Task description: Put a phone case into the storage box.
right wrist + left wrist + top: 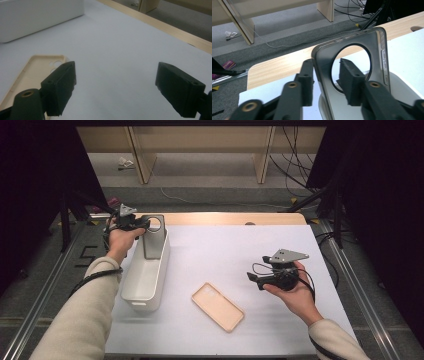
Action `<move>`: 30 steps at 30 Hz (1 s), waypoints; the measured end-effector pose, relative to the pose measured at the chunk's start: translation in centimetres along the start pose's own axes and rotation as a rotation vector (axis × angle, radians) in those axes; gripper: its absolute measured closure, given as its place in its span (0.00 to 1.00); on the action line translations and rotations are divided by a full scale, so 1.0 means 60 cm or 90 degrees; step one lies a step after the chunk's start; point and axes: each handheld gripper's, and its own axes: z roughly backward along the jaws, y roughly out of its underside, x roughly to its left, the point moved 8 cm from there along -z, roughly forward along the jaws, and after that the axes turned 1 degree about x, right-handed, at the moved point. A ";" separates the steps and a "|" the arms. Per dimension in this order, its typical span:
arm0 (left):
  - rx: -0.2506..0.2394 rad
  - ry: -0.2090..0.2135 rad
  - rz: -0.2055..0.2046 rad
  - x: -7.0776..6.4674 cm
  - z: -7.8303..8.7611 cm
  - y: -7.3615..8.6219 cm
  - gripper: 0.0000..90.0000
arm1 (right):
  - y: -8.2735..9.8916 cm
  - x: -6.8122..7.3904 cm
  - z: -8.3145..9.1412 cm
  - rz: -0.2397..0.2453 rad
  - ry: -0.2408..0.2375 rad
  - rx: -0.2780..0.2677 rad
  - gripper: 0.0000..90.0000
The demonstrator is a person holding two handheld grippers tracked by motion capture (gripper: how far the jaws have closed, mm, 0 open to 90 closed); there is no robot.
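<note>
L hand-held gripper point(141, 222) at far-left corner of table point(280, 320), over far end of white bin point(145, 275). Grey case point(154, 237) w/ round cutout stands upright in bin's far end, its top edge between this gripper's jaws. In left gripper view: grey case point(352, 75) sits between the pads, one jaw on each side; left pad looks just beside/at the case wall, right pad seen thru the cutout w/ a gap to the case. Jaws part-open, not clamping; can't tell if left pad touches.

R hand-held gripper point(256, 279) at right-mid table, held level, pointing left, jaws wide open, nothing between. Beige case point(218, 306) lies flat, open side up, on table just left of & nearer than R gripper, apart from it. In right gripper view beige case point(30, 72) behind left jaw; bin point(37, 15) further off.
</note>
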 end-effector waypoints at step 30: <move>0.014 0.086 -0.017 -0.038 0.090 0.004 0.10 | 0.000 0.002 0.002 0.002 0.001 0.004 0.20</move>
